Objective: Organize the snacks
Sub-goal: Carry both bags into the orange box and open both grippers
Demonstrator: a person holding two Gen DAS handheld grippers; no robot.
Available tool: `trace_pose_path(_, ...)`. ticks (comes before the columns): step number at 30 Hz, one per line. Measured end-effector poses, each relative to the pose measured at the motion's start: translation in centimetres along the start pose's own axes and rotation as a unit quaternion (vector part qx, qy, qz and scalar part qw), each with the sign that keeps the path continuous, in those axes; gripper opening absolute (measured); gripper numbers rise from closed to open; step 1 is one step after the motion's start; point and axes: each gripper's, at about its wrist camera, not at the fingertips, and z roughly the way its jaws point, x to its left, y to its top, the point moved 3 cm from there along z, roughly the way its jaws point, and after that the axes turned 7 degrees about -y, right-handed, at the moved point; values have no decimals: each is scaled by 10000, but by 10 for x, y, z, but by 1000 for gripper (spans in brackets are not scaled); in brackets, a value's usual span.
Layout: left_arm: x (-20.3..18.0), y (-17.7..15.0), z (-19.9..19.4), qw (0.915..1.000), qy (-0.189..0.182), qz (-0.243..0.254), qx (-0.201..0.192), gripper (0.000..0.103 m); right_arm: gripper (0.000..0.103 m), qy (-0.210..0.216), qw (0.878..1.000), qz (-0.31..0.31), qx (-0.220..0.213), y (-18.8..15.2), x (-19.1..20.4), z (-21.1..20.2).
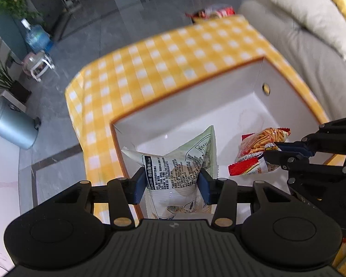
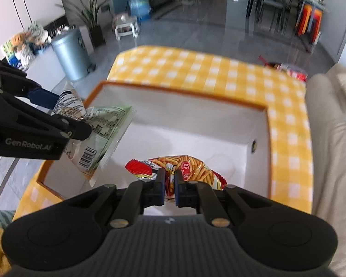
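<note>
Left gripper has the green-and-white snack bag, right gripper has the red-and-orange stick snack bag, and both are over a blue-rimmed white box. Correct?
Not quite: the box's rim is orange, not blue, as the right wrist view shows. The rest holds: the left gripper has the green-and-white snack bag, and the right gripper has the red-and-orange stick snack bag, both over the white box.

Black hand-held gripper (image 1: 173,182), blue pads (image 1: 139,185), brass screws
</note>
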Motion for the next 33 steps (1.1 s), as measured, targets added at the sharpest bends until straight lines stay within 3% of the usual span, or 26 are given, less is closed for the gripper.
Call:
trace_pose_path(14, 3, -5, 57, 9951, -198, 172, 953, 53, 3, 508, 9940, 166, 956, -8, 8, 58)
trace_pose_path(26, 6, -8, 72, 9939, -156, 162, 1076, 55, 8, 716, 9875, 442, 1332, -12, 11, 69)
trace_pose_path(28, 4, -8, 71, 9941, -125, 168, 1061, 61, 9, 726, 9875, 430, 1331, -11, 11, 67)
trace_pose_path(30, 3, -8, 69, 9944, -163, 160, 1030, 62, 20, 681, 9880, 393, 1332, -10, 13, 65)
trace_pose_path(32, 3, -9, 65, 9949, -101, 172, 993, 70, 32, 647, 9885, 387, 1310, -9, 14, 62)
trace_pose_path(33, 3, -9, 62, 9954, -63, 201, 939, 74, 34, 627, 9888, 383, 1303, -9, 14, 61)
